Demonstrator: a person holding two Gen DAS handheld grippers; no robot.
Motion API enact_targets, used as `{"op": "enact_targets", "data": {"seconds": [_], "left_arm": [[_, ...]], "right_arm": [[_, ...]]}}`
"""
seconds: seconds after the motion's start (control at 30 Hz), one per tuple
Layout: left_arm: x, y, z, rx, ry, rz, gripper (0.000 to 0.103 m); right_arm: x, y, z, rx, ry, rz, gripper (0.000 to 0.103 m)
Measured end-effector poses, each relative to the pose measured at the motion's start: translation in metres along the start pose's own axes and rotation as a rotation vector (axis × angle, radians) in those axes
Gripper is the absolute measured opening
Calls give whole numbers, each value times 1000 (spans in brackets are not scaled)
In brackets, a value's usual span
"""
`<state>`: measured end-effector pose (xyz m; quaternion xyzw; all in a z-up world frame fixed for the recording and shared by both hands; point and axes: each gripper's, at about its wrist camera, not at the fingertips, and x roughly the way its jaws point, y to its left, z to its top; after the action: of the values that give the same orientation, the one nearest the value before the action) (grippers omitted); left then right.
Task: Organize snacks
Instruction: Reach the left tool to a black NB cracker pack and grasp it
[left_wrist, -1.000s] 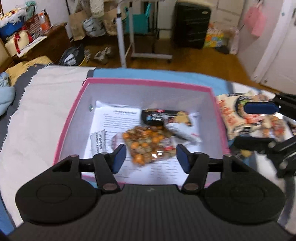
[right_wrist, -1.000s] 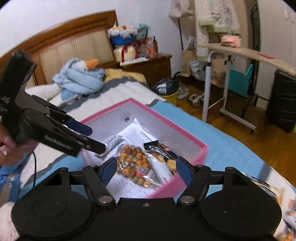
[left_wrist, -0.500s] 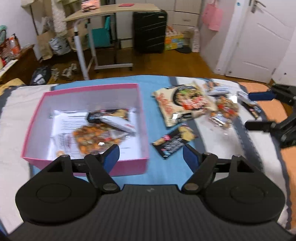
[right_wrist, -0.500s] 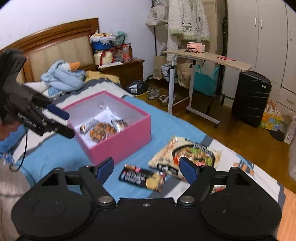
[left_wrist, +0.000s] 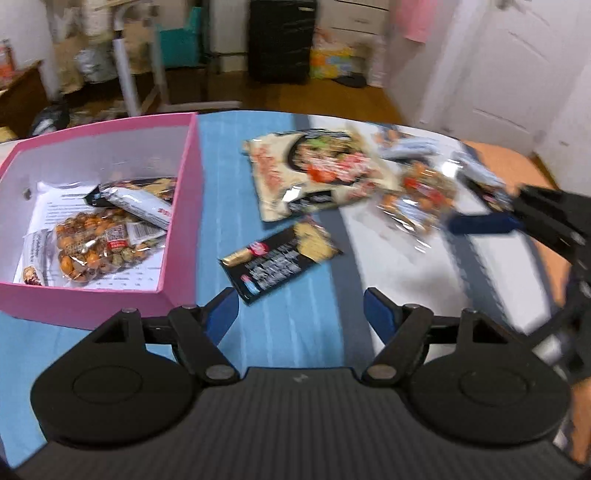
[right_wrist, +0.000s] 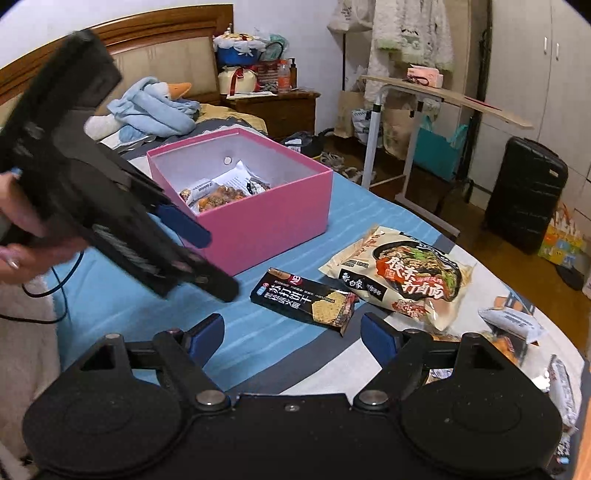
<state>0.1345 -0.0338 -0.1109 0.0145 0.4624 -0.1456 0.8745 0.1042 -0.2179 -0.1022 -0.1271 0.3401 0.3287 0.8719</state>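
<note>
A pink box (left_wrist: 186, 177) (right_wrist: 280, 214) sits on the bed and holds a bag of orange nuts (left_wrist: 96, 247), a white bar (left_wrist: 140, 203) and other packets. A black cracker packet (left_wrist: 280, 258) (right_wrist: 306, 299) lies on the blue sheet to the right of the box. A big noodle bag (left_wrist: 317, 170) (right_wrist: 406, 273) lies beyond it, with several small packets (left_wrist: 421, 195) further right. My left gripper (left_wrist: 301, 314) is open and empty, just short of the cracker packet. My right gripper (right_wrist: 291, 332) is open and empty, near the same packet.
The bed has a blue, white and grey striped sheet (right_wrist: 122, 291). A stuffed goose in a blue blanket (right_wrist: 155, 107) lies by the headboard. A rolling table (right_wrist: 424, 96), a black suitcase (right_wrist: 524, 192) and floor clutter stand beyond the bed.
Both grippers have pulled back from over the pink box and swung right toward the loose snacks. The left gripper has come closer to the black cracker packet. Both stay open.
</note>
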Motion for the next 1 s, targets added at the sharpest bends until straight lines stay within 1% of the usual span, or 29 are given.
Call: {"op": "enact_targets", "data": {"seconds": [0.03,0.1,0.2,0.27,0.3,0.37,0.4,0.47,0.5,0.63,0.67,0.7,0.73,0.83,0.93,1.0], "left_arm": [[9,-2,0,-25,-6,24,72],[26,-5,0,-69,-24,36,70],[45,-11,0,-86,-22,41,69],[53,-12,0,-99,-29,58,68],[56,-12,-1,-108,-37,73,68],[60,-12,-3,-130,-75,157,68],[63,-11,-4,-127,-84,180,68],[71,-6,-2,-130,-64,182,68],[75,-2,-1,-145,-48,172,68],[90,13,2,-222,15,103,68],[93,14,3,-237,21,104,68],[94,14,3,-245,17,104,68],[94,15,3,-250,16,103,68],[100,15,4,-276,21,111,68],[104,13,4,-300,18,130,68],[105,11,4,-296,15,148,63]], "right_arm": [[7,0,-3,-7,5,-4,85],[22,0,-9,-44,25,-17,85],[40,-3,-19,-78,21,-33,84],[54,-8,-24,-70,18,-53,85],[62,-9,-27,-72,15,-63,84],[77,-8,-34,-100,33,-52,84],[82,-7,-37,-114,38,-52,84],[93,-7,-39,-105,41,-55,84],[99,-11,-39,-76,49,-44,84],[115,-27,-33,38,67,19,84],[118,-31,-32,49,71,51,84],[121,-32,-31,46,71,74,84],[124,-32,-30,36,68,78,84],[134,-31,-28,-6,78,52,85],[139,-27,-28,-26,70,46,85],[139,-24,-28,-25,68,42,86]]}}
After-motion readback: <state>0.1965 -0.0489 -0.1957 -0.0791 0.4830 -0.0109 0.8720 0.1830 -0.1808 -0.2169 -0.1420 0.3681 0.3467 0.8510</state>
